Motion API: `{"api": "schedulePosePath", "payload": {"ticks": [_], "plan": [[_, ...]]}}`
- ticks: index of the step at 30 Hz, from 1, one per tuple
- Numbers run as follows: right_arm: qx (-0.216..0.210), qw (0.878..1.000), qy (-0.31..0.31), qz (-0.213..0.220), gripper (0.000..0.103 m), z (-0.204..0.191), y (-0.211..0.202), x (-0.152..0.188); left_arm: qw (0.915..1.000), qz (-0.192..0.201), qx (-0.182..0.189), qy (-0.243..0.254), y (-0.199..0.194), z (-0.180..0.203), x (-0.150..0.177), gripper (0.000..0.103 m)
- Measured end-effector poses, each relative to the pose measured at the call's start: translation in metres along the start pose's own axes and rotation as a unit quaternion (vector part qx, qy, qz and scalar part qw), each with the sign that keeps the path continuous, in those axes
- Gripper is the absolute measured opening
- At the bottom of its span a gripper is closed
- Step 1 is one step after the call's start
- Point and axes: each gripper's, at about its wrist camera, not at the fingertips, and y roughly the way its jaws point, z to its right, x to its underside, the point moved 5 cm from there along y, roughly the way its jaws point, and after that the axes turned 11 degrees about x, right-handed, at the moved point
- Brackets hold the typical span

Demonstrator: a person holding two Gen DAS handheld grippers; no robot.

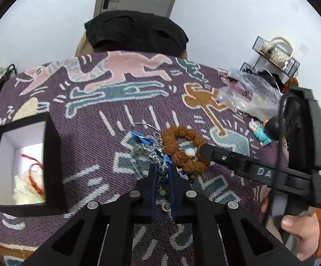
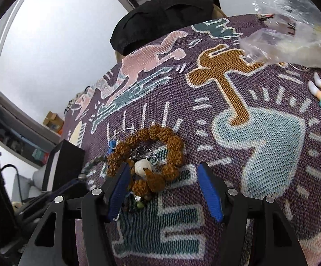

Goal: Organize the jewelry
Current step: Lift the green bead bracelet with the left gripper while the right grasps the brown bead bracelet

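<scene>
Two tongs over a jewelry pile

Two tongs work at one small heap of jewelry lying on the patterned cloth (image 1: pixel 125 115) that covers the worktop. The left tongs (image 1: pixel 162 173) stand narrow, their blue-lined fingers closed around a strand of grey-green beads (image 1: pixel 161 170) at the near side of the heap. That bead strand trails away under the pile, beside blue pieces (image 1: pixel 143 138) and a thin silver wire loop (image 2: pixel 121 133).

The right tongs (image 2: pixel 163 181) stand wide. Their left finger (image 2: pixel 119 190) touches the brown bracelet (image 2: pixel 153 153), a ring of knobbly brown beads with one white bead (image 2: pixel 142 166) at its near side; the right finger (image 2: pixel 210 191) is apart from it, over bare cloth. The bracelet rests on top of the heap, near the middle of the worktop.

A black box (image 1: pixel 23 166) with a white lining sits at the left edge of the worktop, open on top, with a red cord (image 1: pixel 35 175) and something pale inside. Toward the far right corner lie crumpled clear bags (image 1: pixel 247 93) and a small figurine (image 1: pixel 263 130) in a teal outfit.
</scene>
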Motion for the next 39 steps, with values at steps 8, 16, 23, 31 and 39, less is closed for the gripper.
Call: {"api": "schedulePosePath", "payload": {"ticks": [8,16,23,31,39], "plan": [[0.063,0.998,-0.022,0.001,0.06,-0.001,0.016,-0.009,0.9997,0.018,-0.001,-0.014,-0.018,-0.015,-0.004,0.01],[0.126,0.989,-0.072,-0.01,0.042,-0.002,0.026,-0.017,0.9995,0.026,-0.003,-0.02,-0.027,-0.019,-0.008,0.01],[0.153,0.98,-0.122,-0.017,0.02,-0.011,0.03,-0.012,0.9992,0.036,-0.001,-0.017,-0.036,-0.02,-0.011,0.0],[0.086,0.992,-0.084,0.032,0.02,-0.018,-0.009,-0.019,0.9993,0.036,-0.011,-0.007,-0.044,-0.023,-0.013,0.0],[0.064,0.992,-0.071,0.085,0.02,-0.02,-0.058,-0.024,0.9991,-0.032,-0.023,-0.016,-0.011,-0.021,0.005,0.004]]}}
